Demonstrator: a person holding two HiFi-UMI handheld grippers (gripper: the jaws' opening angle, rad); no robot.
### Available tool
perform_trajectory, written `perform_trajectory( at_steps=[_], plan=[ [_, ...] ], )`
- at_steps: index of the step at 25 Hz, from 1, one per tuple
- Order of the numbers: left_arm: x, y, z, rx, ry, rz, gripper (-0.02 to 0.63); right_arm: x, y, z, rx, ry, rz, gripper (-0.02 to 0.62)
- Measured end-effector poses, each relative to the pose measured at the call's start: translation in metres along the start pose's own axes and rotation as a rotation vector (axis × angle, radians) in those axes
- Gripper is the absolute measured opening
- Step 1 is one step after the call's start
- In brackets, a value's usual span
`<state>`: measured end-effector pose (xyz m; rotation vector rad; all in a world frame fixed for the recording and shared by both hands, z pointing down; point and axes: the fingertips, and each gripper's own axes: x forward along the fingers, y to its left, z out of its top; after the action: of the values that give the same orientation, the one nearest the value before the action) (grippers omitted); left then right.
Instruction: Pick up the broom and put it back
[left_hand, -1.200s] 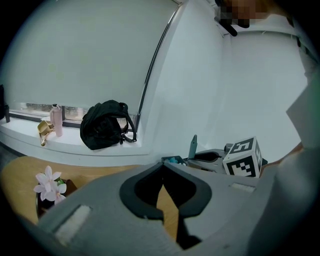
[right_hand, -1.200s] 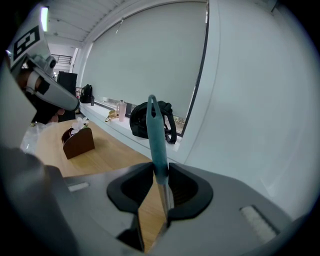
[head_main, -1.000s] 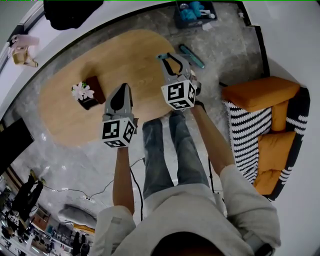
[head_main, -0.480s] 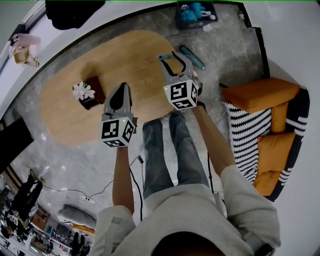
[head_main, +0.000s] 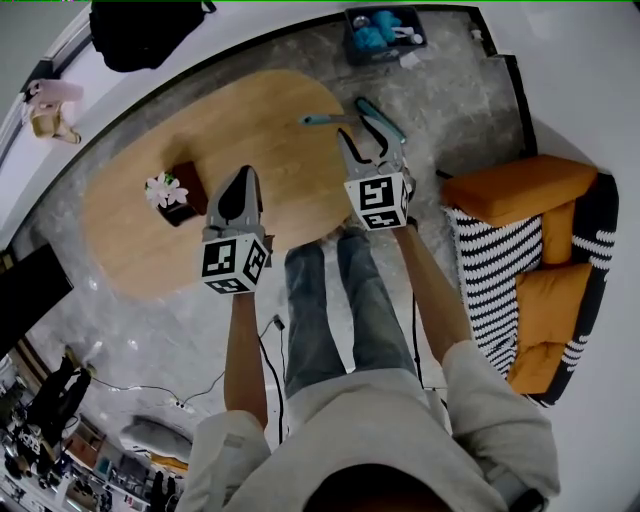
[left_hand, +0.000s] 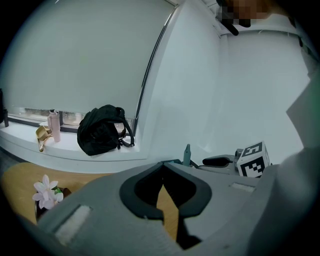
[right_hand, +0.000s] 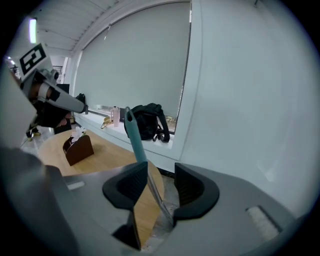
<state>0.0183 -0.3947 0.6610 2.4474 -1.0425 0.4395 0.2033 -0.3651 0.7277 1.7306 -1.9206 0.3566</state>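
Right gripper view is showing the broom (right_hand: 132, 131) standing tilted at the rounded end of the desk (right_hand: 107, 154). Its teal grip is rising above the desk edge, and its thin metal shaft is running down between the jaws of the right gripper (right_hand: 160, 172).

The jaws are standing apart with a gap far wider than the shaft, so the pads are not pressing on it. They have just been opening and then easing inward a little, with the shaft between them. The jaws are probably bracketing the shaft just below the grip because a clamp there would control the broom's lean before any lift.

Head view is showing the grip leaning over the desk end, while a long teal piece (head_main: 383, 117) is lying on the floor (head_main: 450, 90) just past that end. Whether this piece is the broom's head cannot be told.

The left gripper (left_hand: 161, 168) is hovering over the near side of the desk with its jaws clenched on nothing. It is probably being kept clear because one gripper is enough for the shaft.

The broom is not yet being carried.
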Motion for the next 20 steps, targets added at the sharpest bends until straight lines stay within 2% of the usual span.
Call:
perform_trajectory(
  at_steps=[5, 8, 12, 20],
  plan=[
    [0.009, -0.012, 0.010, 0.015, -0.009, -0.011, 0.005, -0.026, -0.048, 0.009, 0.154, -0.072, -0.086, 0.103],
    [0.013, -0.019, 0.019, 0.028, -0.016, -0.016, 0.005, -0.042, -0.075, 0.009, 0.206, -0.092, -0.136, 0.050],
    [0.017, -0.031, 0.034, 0.045, -0.027, -0.025, 0.005, -0.061, -0.098, 0.016, 0.227, -0.106, -0.167, 0.002],
    [0.014, -0.043, 0.095, 0.087, -0.102, -0.030, 0.005, -0.093, -0.121, 0.060, 0.233, -0.162, -0.165, 0.000]
  ],
)
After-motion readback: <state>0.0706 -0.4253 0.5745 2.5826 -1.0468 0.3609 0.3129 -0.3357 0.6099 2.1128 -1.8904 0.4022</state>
